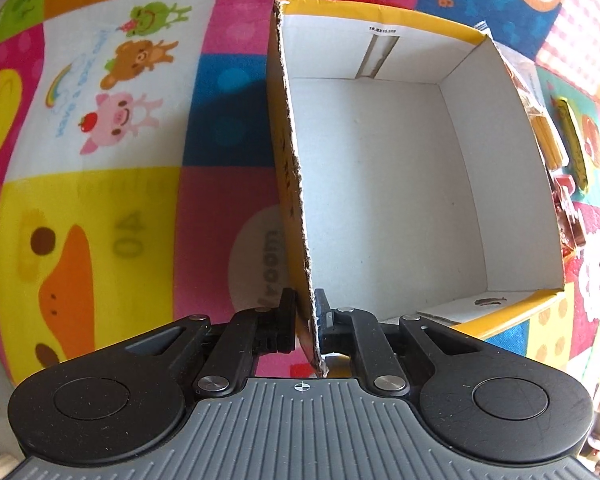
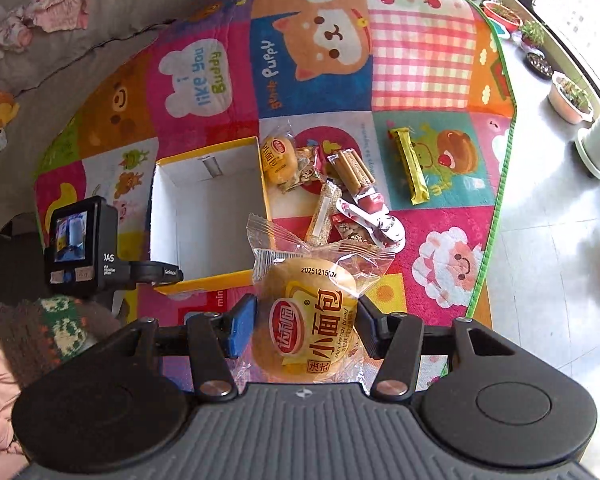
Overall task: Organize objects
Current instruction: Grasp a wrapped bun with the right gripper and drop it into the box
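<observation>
Box (image 1: 380, 184) on the mat (image 1: 100, 128) is empty, so nothing is packed yet. Left hand-held gripper (image 1: 305, 312) is clamped on the box wall. Right hand-held gripper (image 2: 306, 320) grips a bread pack (image 2: 308, 320), lifted above the mat. Other snacks (image 2: 340, 184) lie just beside the box, all left to pack.

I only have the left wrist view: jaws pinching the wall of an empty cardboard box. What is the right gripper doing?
Observer: The right gripper holds a wrapped mini French bread between its jaws, above the mat.
Operator: Is it over the box?
Observer: It doesn't look so. In the right wrist view the bread sits beside the near corner of the box, not over the opening.
Operator: What is left outside?
Observer: A pile of snacks beside the box, including a second bread, plus a yellow bar lying apart from it.
</observation>
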